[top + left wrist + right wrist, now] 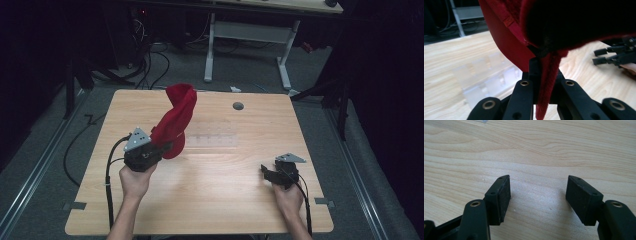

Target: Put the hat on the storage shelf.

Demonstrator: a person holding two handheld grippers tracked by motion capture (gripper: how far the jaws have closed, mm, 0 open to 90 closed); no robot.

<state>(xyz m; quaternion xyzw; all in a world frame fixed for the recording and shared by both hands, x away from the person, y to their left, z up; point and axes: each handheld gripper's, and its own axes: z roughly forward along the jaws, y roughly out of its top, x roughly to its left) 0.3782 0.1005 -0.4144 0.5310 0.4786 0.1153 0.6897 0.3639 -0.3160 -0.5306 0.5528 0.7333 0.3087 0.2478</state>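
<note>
Your left claw [161, 148] is pinching a red cloth [176, 120]: in the left gripper view its two black jaws are pressed together on a narrow fold of that red cloth [549, 82], which runs down between them, while the bulk of the fabric hangs close over the lens and darkens the upper part of that view. From the high view, the cloth rises from the claw in a twisted column, leaning up and toward the far side of the surface [225, 200], its top edge folded over above the far-left part of the wood. Just beside the cloth's lower end, toward the middle of the surface, lies a clear plastic tray [212, 135], pale and hard to make out; in the left gripper view it shows as a faint ribbed shape [486, 77] on the wood behind the fabric. Your left hand [135, 181] grips the tool from below, its cable trailing off the near-left edge. Your right claw [264, 171] sits well apart from the cloth, low over the near-right part of the surface; its jaws are spread wide with only bare wood [536, 195] between the pads [504, 195]. A small round grommet hole [238, 106] lies near the far edge.
</note>
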